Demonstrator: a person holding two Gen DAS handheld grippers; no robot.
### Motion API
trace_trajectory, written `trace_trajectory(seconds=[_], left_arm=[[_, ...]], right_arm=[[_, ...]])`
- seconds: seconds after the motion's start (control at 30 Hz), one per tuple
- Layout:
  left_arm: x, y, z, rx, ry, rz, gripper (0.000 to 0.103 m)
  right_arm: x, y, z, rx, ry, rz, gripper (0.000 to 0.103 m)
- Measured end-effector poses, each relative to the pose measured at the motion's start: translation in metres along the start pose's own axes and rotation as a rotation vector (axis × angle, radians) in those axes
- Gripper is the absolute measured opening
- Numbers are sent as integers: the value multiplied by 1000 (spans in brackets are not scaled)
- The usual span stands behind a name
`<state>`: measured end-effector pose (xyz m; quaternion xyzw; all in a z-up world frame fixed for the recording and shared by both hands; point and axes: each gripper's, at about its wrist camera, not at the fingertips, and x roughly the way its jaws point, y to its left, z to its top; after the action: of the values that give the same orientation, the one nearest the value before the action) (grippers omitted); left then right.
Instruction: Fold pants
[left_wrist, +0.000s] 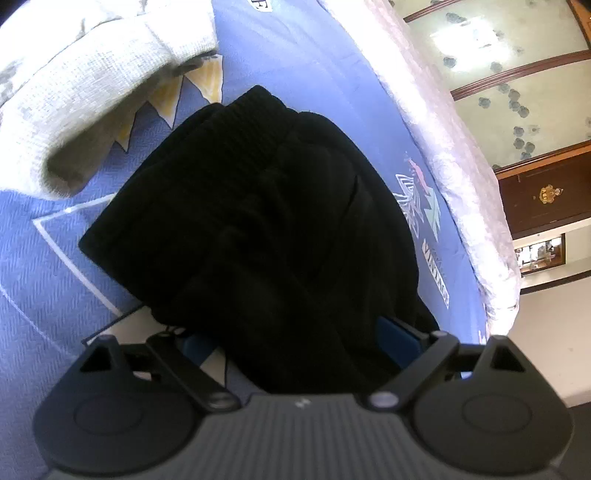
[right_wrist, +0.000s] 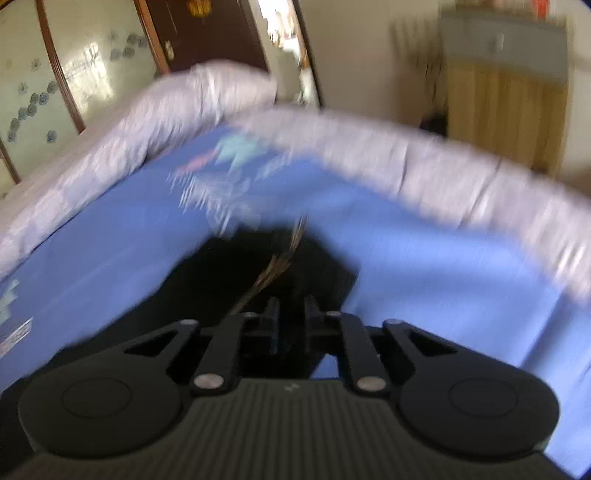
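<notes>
Blue printed bedding (left_wrist: 314, 66) filled both views, and the black pants (left_wrist: 258, 206), bunched soft, limp and light at centre frame, were straddled by the wide-spread left gripper (left_wrist: 295, 339), while the right gripper (right_wrist: 291, 314), narrowed nearly shut over dark cloth, was judged best placed on the ribbed waistband (left_wrist: 240, 122).

The pants (left_wrist: 258, 221) are laid in a folded bundle on the bed sheet (left_wrist: 314, 55), with the waistband end farthest from the left gripper (left_wrist: 295, 343), whose fingers are set on either side of the near end. A cushion (left_wrist: 74, 92) is placed to the upper left of the pants. The mattress edge (left_wrist: 461, 166) is seen to their right, with a door (left_wrist: 546, 195) beyond it.
</notes>
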<state>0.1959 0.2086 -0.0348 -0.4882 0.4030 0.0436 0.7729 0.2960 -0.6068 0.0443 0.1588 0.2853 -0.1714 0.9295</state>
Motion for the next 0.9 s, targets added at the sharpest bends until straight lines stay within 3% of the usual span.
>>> trace_trajectory(seconds=[0.07, 0.13, 0.2, 0.23, 0.27, 0.3, 0.33, 0.4, 0.57, 0.67, 0.7, 0.73, 0.77, 0.8, 0.83, 0.9], left_arm=[[1, -1, 1, 7, -1, 2, 94], [2, -2, 0, 16, -7, 2, 94], [2, -2, 0, 13, -10, 0, 94], [2, -2, 0, 9, -9, -3, 94], [2, -1, 1, 1, -4, -7, 94], [1, 0, 1, -6, -1, -12, 94], [1, 2, 3, -20, 5, -19, 94], [-1, 6, 5, -42, 9, -33, 92], [1, 10, 7, -57, 0, -29, 70], [5, 12, 8, -72, -6, -12, 54], [6, 11, 8, -69, -9, -2, 35], [9, 11, 9, -69, -1, 20, 16], [12, 13, 11, -82, 14, 25, 11], [14, 16, 11, -106, 23, 25, 10], [14, 15, 12, -126, 24, 28, 10], [7, 8, 14, -122, 21, 40, 10]], right_arm=[[7, -7, 18, 20, -20, -48, 11], [28, -14, 27, 32, 30, -93, 13], [43, -18, 24, 54, 83, -104, 22], [38, -21, 22, 81, 68, -86, 27], [31, -29, 20, 149, 55, -35, 42], [24, -37, 17, 228, 52, 31, 50], [16, -50, 12, 318, 48, 89, 55], [3, -65, 4, 399, 31, 126, 55], [0, -77, -15, 441, 108, 187, 57], [12, -63, -12, 431, 112, 159, 58], [14, -56, -10, 413, 114, 147, 58], [16, -47, -7, 380, 119, 132, 55], [19, -38, -6, 341, 139, 135, 28], [27, -31, -7, 334, 213, 181, 14], [30, -27, -9, 339, 245, 170, 12], [21, -13, -5, 286, 202, 113, 10]])
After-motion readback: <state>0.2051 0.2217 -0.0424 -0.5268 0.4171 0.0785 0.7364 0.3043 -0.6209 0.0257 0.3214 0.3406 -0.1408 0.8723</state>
